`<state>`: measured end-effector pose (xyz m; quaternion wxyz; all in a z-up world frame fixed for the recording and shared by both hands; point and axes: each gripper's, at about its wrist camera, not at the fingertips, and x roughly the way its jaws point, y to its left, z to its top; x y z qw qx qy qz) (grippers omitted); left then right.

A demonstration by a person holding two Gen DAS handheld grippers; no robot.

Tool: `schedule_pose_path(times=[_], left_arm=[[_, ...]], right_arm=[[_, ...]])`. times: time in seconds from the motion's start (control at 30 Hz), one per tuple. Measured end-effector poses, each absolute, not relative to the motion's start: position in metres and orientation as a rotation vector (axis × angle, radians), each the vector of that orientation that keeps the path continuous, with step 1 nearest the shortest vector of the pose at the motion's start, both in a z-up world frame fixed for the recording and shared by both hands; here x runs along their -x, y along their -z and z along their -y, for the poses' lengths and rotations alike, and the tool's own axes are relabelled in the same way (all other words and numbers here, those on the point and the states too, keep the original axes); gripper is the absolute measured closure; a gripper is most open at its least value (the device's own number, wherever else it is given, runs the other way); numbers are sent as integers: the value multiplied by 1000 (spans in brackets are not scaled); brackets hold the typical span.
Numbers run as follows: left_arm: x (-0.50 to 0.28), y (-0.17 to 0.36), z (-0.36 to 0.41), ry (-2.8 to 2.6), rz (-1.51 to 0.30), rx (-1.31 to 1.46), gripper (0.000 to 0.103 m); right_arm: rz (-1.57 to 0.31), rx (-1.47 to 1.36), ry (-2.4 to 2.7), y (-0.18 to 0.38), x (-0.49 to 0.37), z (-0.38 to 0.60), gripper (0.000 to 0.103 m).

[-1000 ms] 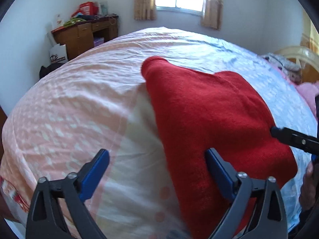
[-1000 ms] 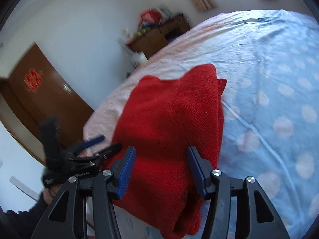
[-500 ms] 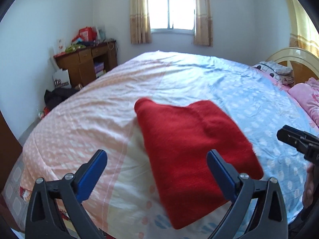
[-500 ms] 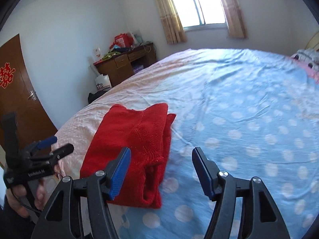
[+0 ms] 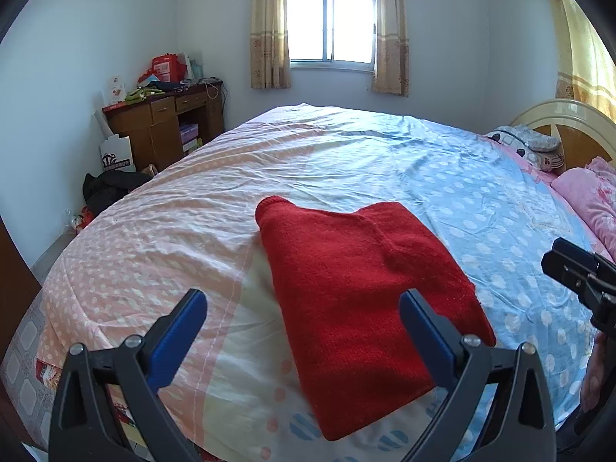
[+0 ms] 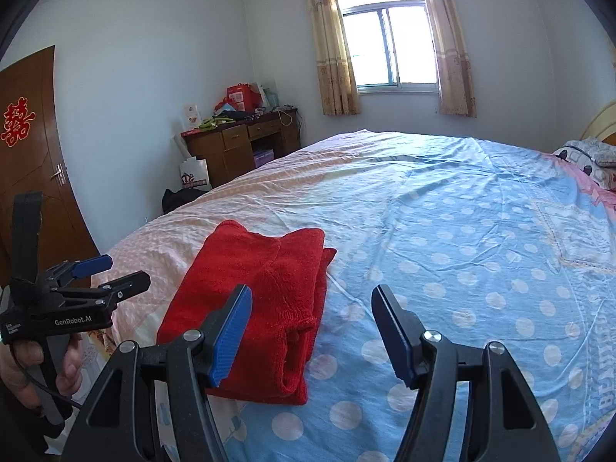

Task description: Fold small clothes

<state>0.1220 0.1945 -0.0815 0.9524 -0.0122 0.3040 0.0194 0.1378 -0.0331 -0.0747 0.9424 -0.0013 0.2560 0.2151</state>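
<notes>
Nearest in the left wrist view, the left gripper (image 5: 302,323) hangs above the bed with its blue-padded black fingers (image 5: 175,340) spread wide and nothing between them; the near part of the folded red knitted garment (image 5: 362,288) shows in the gap below, untouched. In the right wrist view the right gripper (image 6: 310,333) also hovers clear of the bed. Its fingers (image 6: 392,337) have just been opening and now stand apart, empty, with the blue dotted sheet under them. A bare hand (image 6: 27,369) at the left edge of that view holds the handle of the left gripper, which shows there from the side with its fingers parted.

The red garment lies flat on the bed's pink, cream and blue polka-dot cover (image 5: 442,177), near the closest edge, astride the border between the pink and blue parts. It is folded into a compact oblong with stacked layers showing along its right side in the right wrist view.

Farther off, pink pillows (image 5: 589,200) lie by the pale curved headboard (image 5: 566,115) on the right. Against the far left wall stands a brown wooden desk (image 6: 238,146) with clutter on top, a white paper bag (image 6: 194,173) beside it, a brown door (image 6: 34,161) bearing a red paper ornament, and a curtained window (image 6: 389,50) beyond.
</notes>
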Motion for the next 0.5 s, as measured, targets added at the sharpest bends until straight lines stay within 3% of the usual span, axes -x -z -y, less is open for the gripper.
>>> schedule_pose_path(times=[0.5], left_arm=[[-121,82,-193,-40,-615,22,1]], right_arm=[[-510,41,-442,76,-133,25,37]])
